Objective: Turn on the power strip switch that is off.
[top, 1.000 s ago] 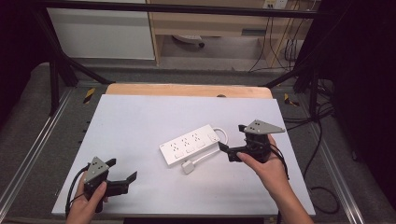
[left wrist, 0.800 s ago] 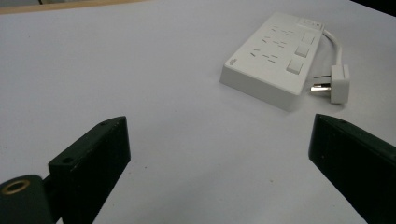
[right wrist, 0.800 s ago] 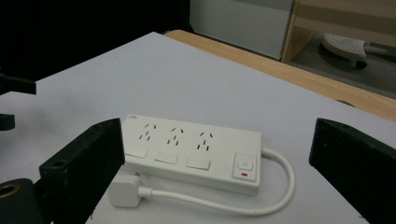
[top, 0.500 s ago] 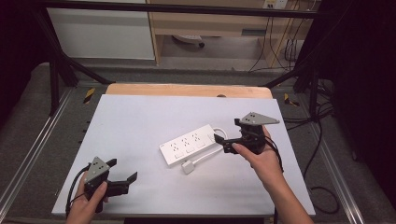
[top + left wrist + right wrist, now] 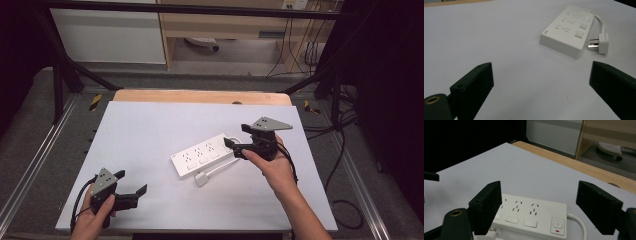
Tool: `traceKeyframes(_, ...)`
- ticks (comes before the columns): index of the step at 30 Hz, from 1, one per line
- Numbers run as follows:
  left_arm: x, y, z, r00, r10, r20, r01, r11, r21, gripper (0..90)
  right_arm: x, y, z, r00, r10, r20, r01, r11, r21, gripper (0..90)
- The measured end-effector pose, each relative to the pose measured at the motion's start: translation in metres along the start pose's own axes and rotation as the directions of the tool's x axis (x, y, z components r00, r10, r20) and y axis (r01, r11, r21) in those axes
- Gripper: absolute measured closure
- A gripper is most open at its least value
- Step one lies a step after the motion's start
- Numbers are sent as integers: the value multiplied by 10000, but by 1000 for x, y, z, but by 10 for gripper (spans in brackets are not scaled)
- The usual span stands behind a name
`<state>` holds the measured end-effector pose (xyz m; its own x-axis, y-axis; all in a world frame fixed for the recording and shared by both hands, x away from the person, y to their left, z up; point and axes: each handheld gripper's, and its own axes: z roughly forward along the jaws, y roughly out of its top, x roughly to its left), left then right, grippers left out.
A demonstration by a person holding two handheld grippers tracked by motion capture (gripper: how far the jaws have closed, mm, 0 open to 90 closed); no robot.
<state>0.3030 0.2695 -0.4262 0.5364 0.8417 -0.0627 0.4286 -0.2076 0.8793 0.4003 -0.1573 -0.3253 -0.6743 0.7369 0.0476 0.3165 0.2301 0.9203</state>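
Lying flat near the middle of the white table (image 5: 150,125), slightly toward the right, the power strip (image 5: 202,155) presents a rigid plastic body that probably weighs little and slides easily on the smooth surface. Its short cable (image 5: 220,167) loops from the switch end along the near side and ends in a plug (image 5: 201,178) resting just beside the body; the cable is flexible and may drag or swing when the strip is lifted.

The best hold, by judgement, is across the two long sides of the body, clear of the switch. The hard, smooth casing may slip under a light pinch.

The right gripper (image 5: 235,146) hovers just above the switch end with its jaws spread wide and nothing between them. The left gripper (image 5: 131,187) rests at the near left corner of the table, jaws likewise apart and empty, well apart from the strip.

Open surface surrounds the strip on all sides. The wooden strip (image 5: 200,96) marks the far edge.
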Motion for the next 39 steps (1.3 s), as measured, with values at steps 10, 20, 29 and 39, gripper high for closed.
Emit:
traceKeyframes(10,0,1,1,10000,46,72,-46,10000,-19,56,3,-1,12,9975,-397,580,422,9982,-432,571)
traceKeyframes(20,0,2,0,10000,44,6,-44,10000,-72,57,9,-3,25,9980,-568,266,583,9964,-612,794)
traceKeyframes(29,0,1,0,10000,76,15,-76,10000,3,58,12,-10,36,9966,-823,73,825,9957,-422,900)
traceKeyframes(39,-1,1,1,9999,97,32,-97,9999,49,58,16,-18,52,9970,-776,-77,776,9970,-50,900)
